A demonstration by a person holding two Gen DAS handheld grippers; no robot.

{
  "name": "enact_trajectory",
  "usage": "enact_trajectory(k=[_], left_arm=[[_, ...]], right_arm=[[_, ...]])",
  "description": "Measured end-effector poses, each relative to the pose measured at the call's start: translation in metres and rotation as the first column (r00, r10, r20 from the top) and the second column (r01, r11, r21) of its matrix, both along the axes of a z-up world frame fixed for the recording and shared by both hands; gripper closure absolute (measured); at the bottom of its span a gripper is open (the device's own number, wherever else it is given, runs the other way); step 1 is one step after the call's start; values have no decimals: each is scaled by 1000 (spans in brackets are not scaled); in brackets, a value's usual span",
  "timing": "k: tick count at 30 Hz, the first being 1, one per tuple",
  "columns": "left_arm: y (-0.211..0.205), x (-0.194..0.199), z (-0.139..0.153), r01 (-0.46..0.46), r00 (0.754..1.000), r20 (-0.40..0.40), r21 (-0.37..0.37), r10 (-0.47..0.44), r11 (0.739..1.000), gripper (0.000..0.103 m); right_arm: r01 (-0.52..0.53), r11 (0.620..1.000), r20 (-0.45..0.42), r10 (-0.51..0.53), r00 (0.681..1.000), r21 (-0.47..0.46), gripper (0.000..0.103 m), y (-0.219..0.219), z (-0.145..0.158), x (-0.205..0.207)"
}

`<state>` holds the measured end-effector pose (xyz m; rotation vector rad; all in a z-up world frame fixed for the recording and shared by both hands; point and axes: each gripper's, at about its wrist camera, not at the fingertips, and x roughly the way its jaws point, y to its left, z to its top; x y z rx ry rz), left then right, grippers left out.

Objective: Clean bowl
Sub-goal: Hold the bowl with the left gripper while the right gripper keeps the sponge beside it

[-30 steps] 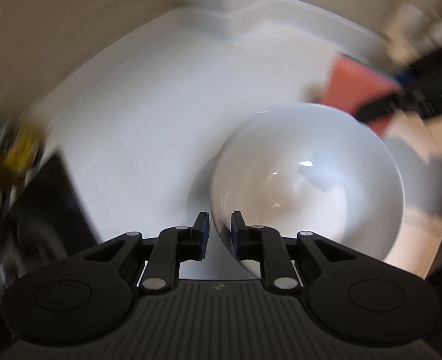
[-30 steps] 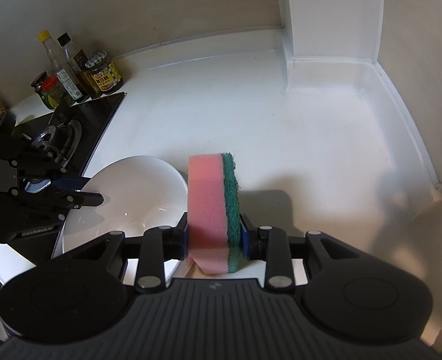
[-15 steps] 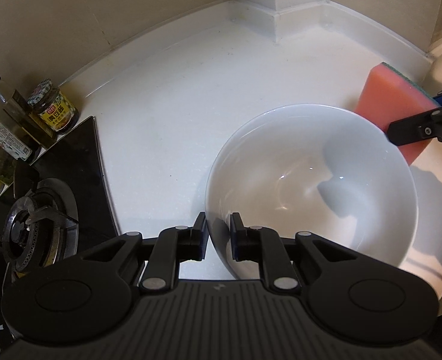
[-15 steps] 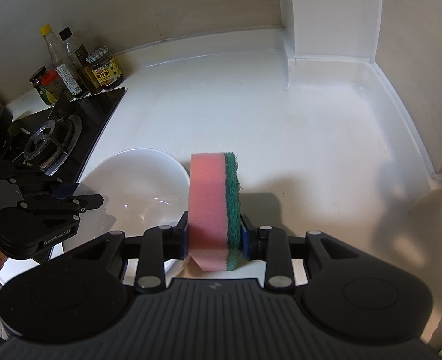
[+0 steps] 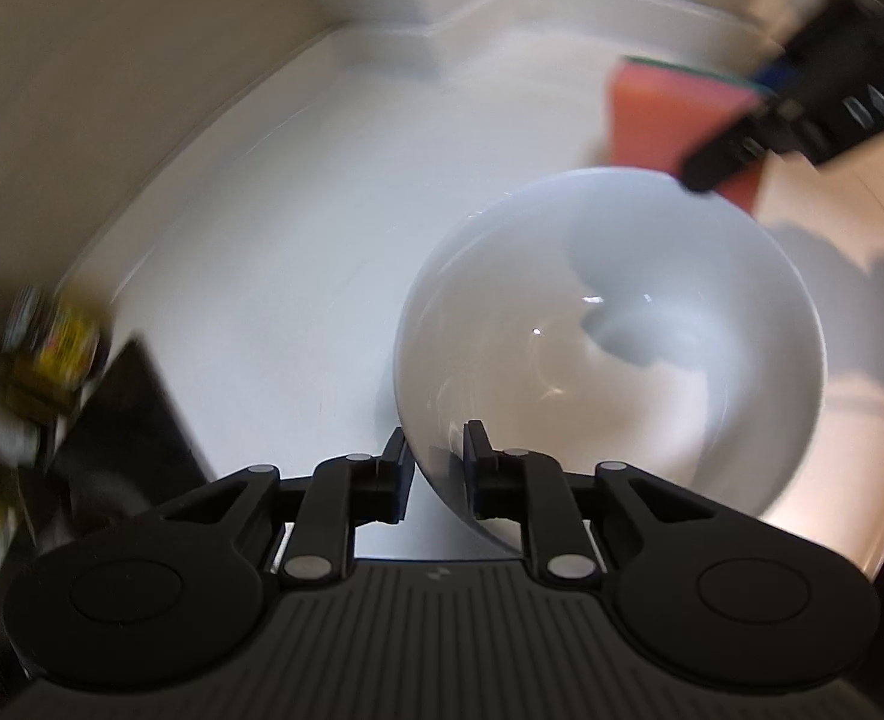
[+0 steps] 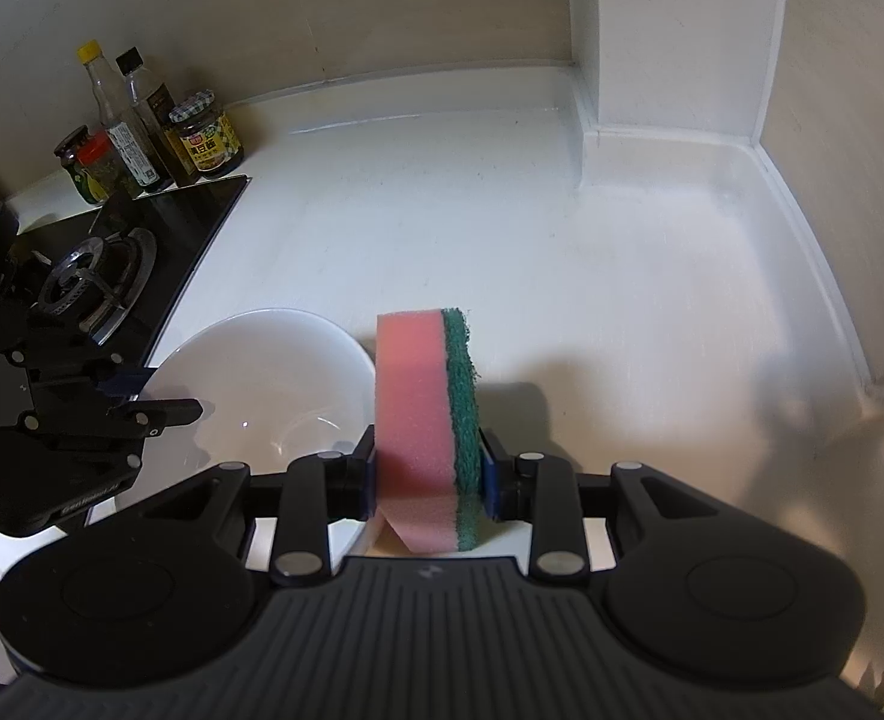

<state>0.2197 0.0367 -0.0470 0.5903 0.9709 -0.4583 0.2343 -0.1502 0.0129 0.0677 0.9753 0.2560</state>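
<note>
In the left wrist view, the left hand-held gripper is pinched on the near rim of the white bowl: one finger is outside the wall and the other inside, with the rim between them. The bowl is seen from above with its opening turned towards the camera, and it is over the white worktop. Whether its base touches the worktop I cannot tell. Beyond the far rim of the bowl is the pink sponge, carried by the right hand-held gripper, which comes in from the upper right and points down to the left. This view is blurred, mostly at the left edge, where some jars and the dark corner of the stove are only smears.

In the right wrist view, the right hand-held gripper is clamped on the sponge, which stands on its edge between the fingers, the pink foam to the left and the green scouring layer to the right. The bowl is just left of the sponge. The left hand-held gripper reaches in from the left and holds the left rim of the bowl. Behind are the gas stove and a group of condiment bottles against the wall.
</note>
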Motion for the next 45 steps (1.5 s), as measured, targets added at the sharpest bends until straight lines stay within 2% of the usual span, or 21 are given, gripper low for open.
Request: enact_trajectory(k=[2, 3, 6, 8, 10, 13, 17, 19, 21, 24, 27, 29, 31, 35, 38, 40, 42, 43, 45], left_arm=[[6, 6, 3, -40, 999, -15, -42, 40, 998, 84], [10, 6, 5, -98, 995, -17, -70, 97, 993, 85], [19, -1, 7, -243, 970, -26, -143, 242, 960, 89], [20, -4, 6, -259, 965, -16, -153, 260, 954, 91], [16, -6, 5, -199, 979, 20, -104, 203, 974, 91], [14, -2, 5, -41, 998, 37, -63, 43, 997, 91], [11, 11, 5, 155, 988, 26, -37, -154, 987, 89], [8, 20, 6, 175, 985, 13, -57, -174, 983, 89], [5, 27, 9, 116, 993, -3, -80, -116, 990, 89], [8, 23, 15, -72, 997, -15, -107, 71, 992, 87], [14, 9, 18, -230, 973, -37, -135, 227, 964, 87], [14, 2, 17, -284, 959, -47, -141, 281, 948, 88], [10, -1, 15, -298, 954, -43, -129, 295, 946, 93], [1, 4, 15, -203, 979, -9, -62, 202, 977, 93], [-3, 11, 14, -43, 999, -5, -27, 43, 999, 91], [-8, 15, 13, 101, 995, -4, -3, -101, 995, 91], [-11, 24, 13, 189, 982, -20, -8, -189, 982, 91], [-12, 27, 13, 197, 980, -25, -12, -197, 980, 91], [-13, 29, 15, 119, 992, -28, -29, -120, 992, 90]], right_arm=[[1, 1000, -5, -1, 1000, 2, 75, -1, 0, 2], [6, 1000, -10, -5, 1000, 9, 75, -2, 0, 2], [47, 998, -32, -45, 998, 52, 75, -5, -1, -2], [59, 996, -33, -57, 998, 61, 75, -4, -2, -7], [52, 997, -34, -50, 998, 58, 75, 0, -2, -14], [17, 999, -59, -14, 998, 42, 75, 2, -1, -22], [14, 998, -72, -10, 997, 54, 76, -10, 1, -16], [29, 997, -68, -24, 997, 77, 75, -18, 1, -7], [39, 995, -60, -33, 998, 89, 75, -22, 0, 0], [45, 994, -56, -40, 998, 99, 76, -23, -2, 2], [42, 995, -46, -38, 998, 94, 76, -21, -4, -4], [34, 996, -41, -30, 999, 86, 76, -20, -5, -8], [15, 998, -36, -13, 999, 69, 76, -17, -4, -13], [-41, 999, -24, 41, 999, 37, 76, -13, -2, -14], [-51, 998, -25, 52, 998, 37, 76, -16, -1, -7], [-56, 998, -18, 56, 998, 25, 76, -18, 1, 2], [-51, 999, -17, 51, 999, 21, 76, -19, 1, 7], [-48, 999, -18, 48, 999, 21, 75, -20, 0, 10], [-35, 999, -22, 36, 999, 41, 76, -24, -1, 12]])
